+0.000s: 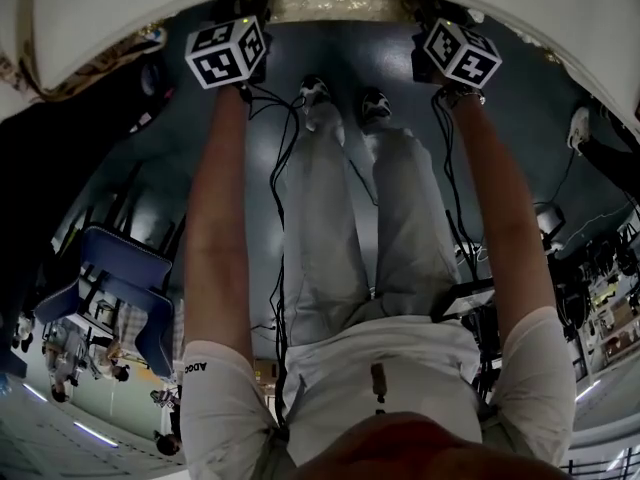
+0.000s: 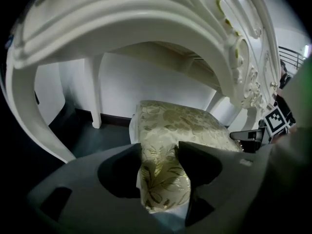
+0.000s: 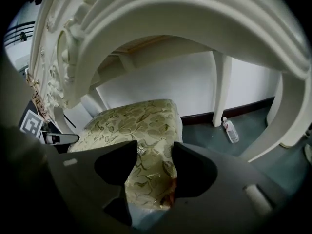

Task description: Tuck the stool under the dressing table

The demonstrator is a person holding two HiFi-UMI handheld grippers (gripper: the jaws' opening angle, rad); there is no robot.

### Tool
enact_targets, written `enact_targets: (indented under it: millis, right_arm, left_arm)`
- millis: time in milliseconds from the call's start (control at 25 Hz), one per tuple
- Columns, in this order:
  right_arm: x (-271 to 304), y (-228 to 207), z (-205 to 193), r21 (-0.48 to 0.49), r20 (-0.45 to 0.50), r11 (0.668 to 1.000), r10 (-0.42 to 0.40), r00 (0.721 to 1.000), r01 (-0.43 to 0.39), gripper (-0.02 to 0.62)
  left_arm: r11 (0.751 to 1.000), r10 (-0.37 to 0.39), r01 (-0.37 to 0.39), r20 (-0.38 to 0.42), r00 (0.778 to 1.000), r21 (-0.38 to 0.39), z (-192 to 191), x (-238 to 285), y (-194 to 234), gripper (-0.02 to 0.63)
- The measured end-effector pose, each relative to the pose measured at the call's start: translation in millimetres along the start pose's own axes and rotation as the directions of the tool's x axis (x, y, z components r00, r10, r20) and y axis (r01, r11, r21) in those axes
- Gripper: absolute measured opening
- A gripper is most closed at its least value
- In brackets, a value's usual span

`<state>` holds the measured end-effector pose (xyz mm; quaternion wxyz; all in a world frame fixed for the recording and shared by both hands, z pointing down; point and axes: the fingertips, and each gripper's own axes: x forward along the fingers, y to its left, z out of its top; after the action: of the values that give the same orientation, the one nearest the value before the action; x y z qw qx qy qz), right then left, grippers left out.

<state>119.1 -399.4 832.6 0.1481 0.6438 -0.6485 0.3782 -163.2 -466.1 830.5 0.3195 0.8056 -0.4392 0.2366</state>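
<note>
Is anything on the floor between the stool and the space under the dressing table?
Nothing directly ahead. A plastic bottle lies by the table's back leg, right of the stool.

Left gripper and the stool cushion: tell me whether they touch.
Touching. In the left gripper view, the left gripper has both jaws pressed on the stool cushion, no gap.

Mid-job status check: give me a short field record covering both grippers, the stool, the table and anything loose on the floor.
left gripper: jaws closed on a near corner of the stool cushion
right gripper: jaws closed on the other near corner
stool: floral cushion up, sitting in the table's arch opening
dressing table: white, carved, arch overhead
floor: plastic bottle lying by a rear table leg, apart from the stool
</note>
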Motion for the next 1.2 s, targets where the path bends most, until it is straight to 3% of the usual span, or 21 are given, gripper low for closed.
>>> enact_targets:
  millis: [360,480,600,760,800,960,1000,1080,1200]
  right_arm:
    - [19,-2,34,0.006,0.081,1.000,-0.018,0.997,0.018,0.244]
    - [18,-6,34,0.011,0.106,1.000,-0.010,0.994,0.009,0.258]
    - [8,-11,28,0.052,0.087,0.999,0.000,0.996,-0.005,0.309]
    - [-16,-2,8,-0.046,0.025,0.999,0.026,0.999,-0.025,0.319]
    - [-24,0,1,-0.072,0.008,0.997,0.025,1.000,-0.025,0.291]
    - [-86,-1,-3,-0.138,-0.037,0.990,-0.012,0.999,0.007,0.045]
    - [-106,-1,-1,-0.144,-0.050,0.990,-0.011,0.999,0.004,0.015]
    - [-136,0,-1,-0.154,-0.087,0.988,0.006,0.996,-0.020,0.008]
    - [-163,-2,-14,-0.167,-0.131,0.985,0.025,0.991,-0.047,0.008]
  left_arm:
    - [1.000,0.000,-0.001,0.070,0.998,0.003,36,25,8,0.249]
    - [0.999,-0.023,0.027,0.113,0.993,-0.036,37,23,7,0.258]
    - [0.999,-0.017,0.021,0.119,0.993,-0.028,32,9,-2,0.259]
    - [0.999,-0.021,0.019,0.082,0.996,0.036,15,-13,-25,0.253]
    - [0.999,-0.019,0.016,0.070,0.997,0.036,8,-20,-31,0.227]
    - [1.000,0.004,-0.004,0.047,0.999,0.007,0,-69,-65,0.118]
    - [1.000,0.005,-0.004,0.048,0.999,-0.009,2,-86,-76,0.097]
    - [0.999,0.010,-0.008,0.055,0.998,-0.041,2,-115,-94,0.015]
    - [0.996,0.014,-0.009,0.053,0.998,-0.087,-11,-143,-104,0.008]
